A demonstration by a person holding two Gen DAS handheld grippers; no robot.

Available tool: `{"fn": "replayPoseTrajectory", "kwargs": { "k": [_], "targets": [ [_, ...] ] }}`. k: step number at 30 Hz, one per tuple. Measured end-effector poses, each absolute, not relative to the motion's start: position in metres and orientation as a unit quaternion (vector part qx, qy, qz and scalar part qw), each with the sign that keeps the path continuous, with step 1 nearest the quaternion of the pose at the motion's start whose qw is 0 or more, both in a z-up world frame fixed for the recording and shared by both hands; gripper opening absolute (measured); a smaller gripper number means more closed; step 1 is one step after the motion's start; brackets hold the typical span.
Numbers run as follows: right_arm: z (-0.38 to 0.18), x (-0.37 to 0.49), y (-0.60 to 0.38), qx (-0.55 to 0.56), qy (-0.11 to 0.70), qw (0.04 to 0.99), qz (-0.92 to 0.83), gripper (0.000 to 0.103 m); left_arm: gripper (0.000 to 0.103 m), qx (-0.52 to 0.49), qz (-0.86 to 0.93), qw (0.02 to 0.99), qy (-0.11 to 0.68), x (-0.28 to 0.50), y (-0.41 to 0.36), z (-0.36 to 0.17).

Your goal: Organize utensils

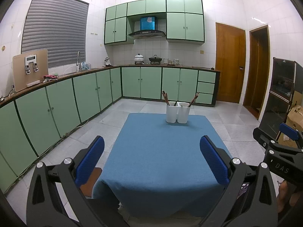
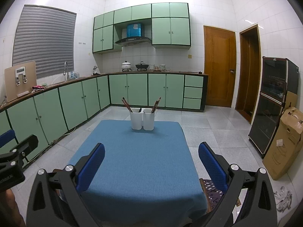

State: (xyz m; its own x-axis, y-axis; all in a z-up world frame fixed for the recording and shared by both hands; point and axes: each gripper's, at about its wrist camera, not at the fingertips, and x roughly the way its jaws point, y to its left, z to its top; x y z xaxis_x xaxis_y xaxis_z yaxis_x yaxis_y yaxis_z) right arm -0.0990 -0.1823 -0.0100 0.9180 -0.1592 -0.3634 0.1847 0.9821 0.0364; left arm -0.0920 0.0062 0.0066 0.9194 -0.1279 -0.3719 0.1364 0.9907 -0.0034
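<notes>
Two white cups point(image 1: 177, 112) stand side by side, touching, at the far end of a table covered with a blue cloth point(image 1: 161, 151). Each is tall, plain and slightly tapered toward its base. Brown chopsticks point(image 1: 165, 97) lean left out of the left-hand cup, and another bunch of chopsticks point(image 1: 193, 99) leans right out of the right-hand cup; a dark tip also shows at the inner rim of each cup, too small to identify. In the right wrist view the same cups point(image 2: 142, 118) sit just inside the far edge of the cloth point(image 2: 132, 160), roughly centred across its width. The left gripper point(image 1: 151, 158) hangs above the near end of the table with its blue-padded fingers point(image 1: 90, 160) wide apart and nothing between them. The right gripper point(image 2: 151, 160) is level with it on the right side, its fingers point(image 2: 213, 165) likewise spread and holding nothing. The whole cloth between the grippers and the cups lies flat and bare. The table's left and right edges drop to grey floor tiles point(image 2: 198, 124), with green cabinets point(image 1: 56, 104) well off to the left and a cardboard box point(image 2: 284, 143) and a dark glass-fronted cabinet point(image 2: 270, 104) off to the right, apart from the table.
</notes>
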Motion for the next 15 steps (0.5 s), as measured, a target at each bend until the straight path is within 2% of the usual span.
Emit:
{"fn": "replayPoseTrajectory", "kwargs": {
  "k": [15],
  "targets": [
    [-0.0109,-0.0992,-0.1813,0.036,0.179,0.979,-0.09,0.097,0.098,0.011,-0.069,0.98,0.188,-0.0923,0.0053,0.0079]
  ]
}}
